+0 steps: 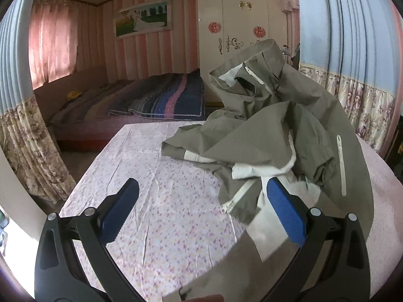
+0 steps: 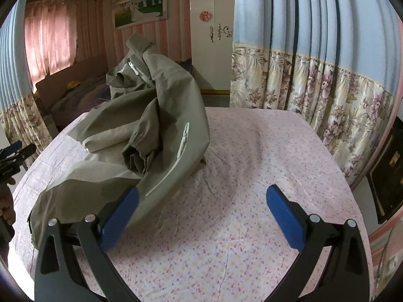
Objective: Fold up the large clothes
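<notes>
A large olive-grey jacket [image 1: 272,125] with white lining and white zips lies crumpled in a heap on the floral sheet; its collar stands up at the back. In the right wrist view the jacket [image 2: 156,115] is left of centre. My left gripper [image 1: 201,210] is open and empty above the sheet, its right finger [image 1: 287,214] over the jacket's hem. My right gripper [image 2: 201,216] is open and empty over bare sheet, its left finger [image 2: 118,221] in front of the jacket's near edge. The left gripper also shows at the far left of the right wrist view [image 2: 15,153].
The work surface is a bed with a pink floral sheet [image 2: 252,176]. Beyond it stand a second bed with a striped blanket [image 1: 161,98] and a white wardrobe [image 1: 239,25]. Blue and floral curtains [image 2: 314,63] hang close on the right.
</notes>
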A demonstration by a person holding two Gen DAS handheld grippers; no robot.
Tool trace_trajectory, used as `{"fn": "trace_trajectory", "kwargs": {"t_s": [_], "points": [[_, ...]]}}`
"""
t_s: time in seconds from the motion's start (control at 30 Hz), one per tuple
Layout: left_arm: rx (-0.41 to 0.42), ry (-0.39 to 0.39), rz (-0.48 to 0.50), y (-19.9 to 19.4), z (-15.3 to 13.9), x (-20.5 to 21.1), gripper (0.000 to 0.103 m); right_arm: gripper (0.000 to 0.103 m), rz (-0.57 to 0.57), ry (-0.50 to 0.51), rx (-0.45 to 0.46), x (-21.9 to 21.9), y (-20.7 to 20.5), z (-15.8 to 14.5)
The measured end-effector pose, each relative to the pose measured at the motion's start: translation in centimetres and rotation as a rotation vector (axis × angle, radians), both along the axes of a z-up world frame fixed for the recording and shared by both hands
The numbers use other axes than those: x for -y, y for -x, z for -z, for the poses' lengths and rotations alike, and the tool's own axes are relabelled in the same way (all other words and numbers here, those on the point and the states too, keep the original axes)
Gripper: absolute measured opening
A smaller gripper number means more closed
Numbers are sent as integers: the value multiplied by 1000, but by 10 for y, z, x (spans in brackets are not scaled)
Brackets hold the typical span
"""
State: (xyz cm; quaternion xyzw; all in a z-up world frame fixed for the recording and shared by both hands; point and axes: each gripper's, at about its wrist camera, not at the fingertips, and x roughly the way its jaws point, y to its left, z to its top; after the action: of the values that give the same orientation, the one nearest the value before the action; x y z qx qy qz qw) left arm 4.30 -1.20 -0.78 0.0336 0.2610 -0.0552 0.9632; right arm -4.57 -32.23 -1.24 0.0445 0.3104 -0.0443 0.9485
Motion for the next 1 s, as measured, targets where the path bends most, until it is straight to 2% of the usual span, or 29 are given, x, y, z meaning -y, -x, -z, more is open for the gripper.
{"fn": "trace_trajectory", "kwargs": {"t_s": [0.3,0.67,1.0], "points": [[-8,-13,-1,-43,-3,1,100,101,-6,18,0,3,-35,1],[-7,-46,11,-81,-1,21,100,101,-16,27,-11,4,-81,9],[-76,-53,34,-125,28,45,100,101,-8,26,-36,7,-119,28]]}}
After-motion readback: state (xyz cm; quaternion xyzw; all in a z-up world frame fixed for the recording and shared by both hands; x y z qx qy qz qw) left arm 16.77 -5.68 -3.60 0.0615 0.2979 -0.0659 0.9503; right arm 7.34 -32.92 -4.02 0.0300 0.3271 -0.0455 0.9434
